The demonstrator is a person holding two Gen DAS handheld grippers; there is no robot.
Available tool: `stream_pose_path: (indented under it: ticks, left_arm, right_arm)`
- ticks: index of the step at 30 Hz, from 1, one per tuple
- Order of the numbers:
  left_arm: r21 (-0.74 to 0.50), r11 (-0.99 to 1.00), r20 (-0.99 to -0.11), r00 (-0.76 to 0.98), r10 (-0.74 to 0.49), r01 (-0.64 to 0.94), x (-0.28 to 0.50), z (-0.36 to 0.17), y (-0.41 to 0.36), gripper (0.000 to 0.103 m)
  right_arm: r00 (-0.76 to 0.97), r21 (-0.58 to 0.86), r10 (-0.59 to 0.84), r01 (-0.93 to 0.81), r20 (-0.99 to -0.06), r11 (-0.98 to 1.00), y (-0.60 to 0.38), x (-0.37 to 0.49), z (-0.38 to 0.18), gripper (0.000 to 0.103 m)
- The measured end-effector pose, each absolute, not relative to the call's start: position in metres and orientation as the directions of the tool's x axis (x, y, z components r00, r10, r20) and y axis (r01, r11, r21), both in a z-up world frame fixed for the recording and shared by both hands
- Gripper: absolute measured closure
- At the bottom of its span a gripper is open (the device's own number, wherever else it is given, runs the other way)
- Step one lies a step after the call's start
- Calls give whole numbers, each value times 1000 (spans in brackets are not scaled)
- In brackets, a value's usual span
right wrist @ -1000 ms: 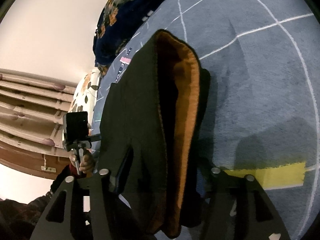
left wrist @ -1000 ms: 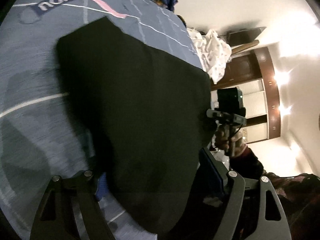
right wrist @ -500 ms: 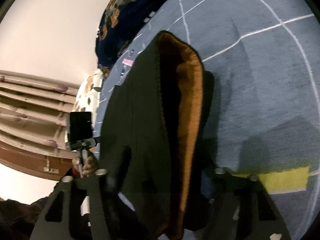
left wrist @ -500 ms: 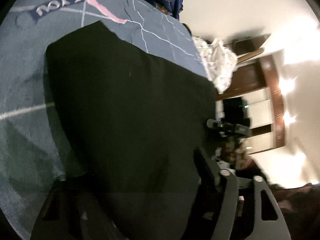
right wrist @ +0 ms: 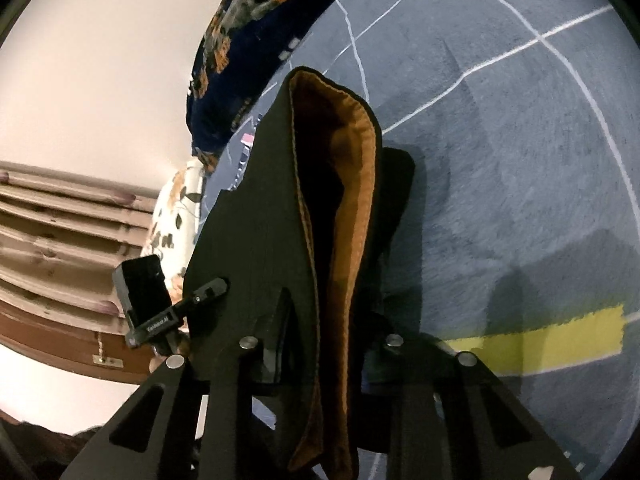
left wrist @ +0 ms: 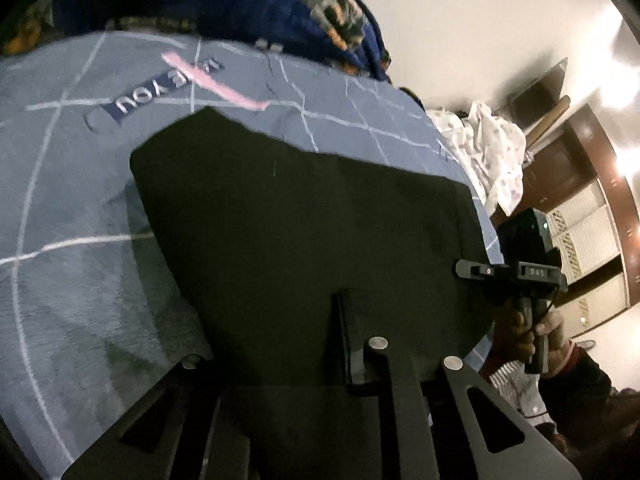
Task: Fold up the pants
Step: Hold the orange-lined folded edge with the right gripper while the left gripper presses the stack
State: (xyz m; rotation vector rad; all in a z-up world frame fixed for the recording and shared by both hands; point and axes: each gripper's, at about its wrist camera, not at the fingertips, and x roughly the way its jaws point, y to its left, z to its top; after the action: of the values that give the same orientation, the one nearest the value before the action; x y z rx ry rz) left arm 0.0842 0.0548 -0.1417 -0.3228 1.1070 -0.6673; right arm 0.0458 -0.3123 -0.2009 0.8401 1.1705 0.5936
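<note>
Nearest the lens, the left gripper [left wrist: 304, 344] has just been closing and is clamped on the near edge of the black pants [left wrist: 304, 216], while the right gripper [right wrist: 320, 344] has been closing too, its fingers [right wrist: 280, 320] pinching the orange-lined waistband between them. The pants lie spread across a grey-blue blanket [left wrist: 72, 240]. Beyond the pants' far edge a dark patterned cushion [left wrist: 248, 12] sits against the wall.

Matt black cloth pants [left wrist: 312, 220] lie on a fuzzy grey-blue blanket [left wrist: 80, 248].
</note>
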Motion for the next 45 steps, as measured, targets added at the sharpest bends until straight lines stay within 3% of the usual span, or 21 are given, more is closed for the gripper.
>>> stream_pose_path:
  ticks: [15, 45]
  left_arm:
    - [-326, 867, -771, 425, -475, 378, 78, -105, 53, 90]
    - [-189, 919, -778, 519, -355, 345, 82, -88, 83, 90]
  right_arm:
    - [297, 869, 829, 3, -473, 495, -275, 55, -196, 80]
    - [256, 850, 830, -52, -496, 524, -225, 78, -167, 80]
